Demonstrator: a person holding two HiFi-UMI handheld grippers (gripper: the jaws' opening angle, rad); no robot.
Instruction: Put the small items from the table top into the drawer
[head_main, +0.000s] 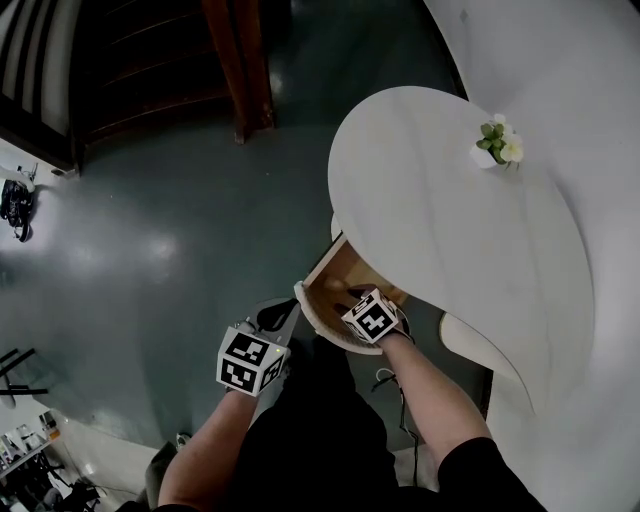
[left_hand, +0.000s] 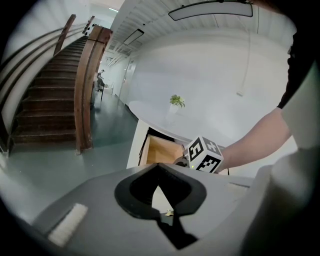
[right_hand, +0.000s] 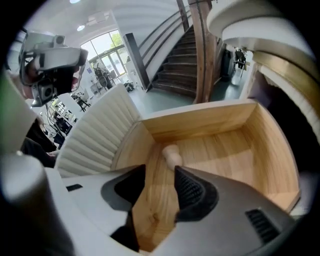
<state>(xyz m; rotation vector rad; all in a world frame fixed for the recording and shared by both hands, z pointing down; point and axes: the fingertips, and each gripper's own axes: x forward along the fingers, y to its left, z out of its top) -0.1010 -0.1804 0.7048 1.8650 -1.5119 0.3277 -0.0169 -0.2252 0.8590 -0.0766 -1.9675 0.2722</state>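
Observation:
The wooden drawer (head_main: 322, 268) stands pulled out from under the white round table (head_main: 430, 210). My right gripper (right_hand: 160, 172) reaches down into it, jaws open and nothing between the pads. Just beyond its fingertips a small pale rounded piece (right_hand: 172, 154) lies on the drawer (right_hand: 200, 120) floor. In the head view only the right gripper's marker cube (head_main: 375, 318) shows, over the drawer. My left gripper (left_hand: 158, 166) hangs in front of the drawer (left_hand: 157, 150), its fingertips touching and holding nothing. On the table top stands a small vase of flowers (head_main: 497, 145).
The drawer's ribbed white front (right_hand: 95, 135) curves along its near side. A dark wooden staircase post (head_main: 238, 65) rises beyond the table over a dark green floor (head_main: 180, 220). A white curved surface (head_main: 590, 120) borders the table on the right.

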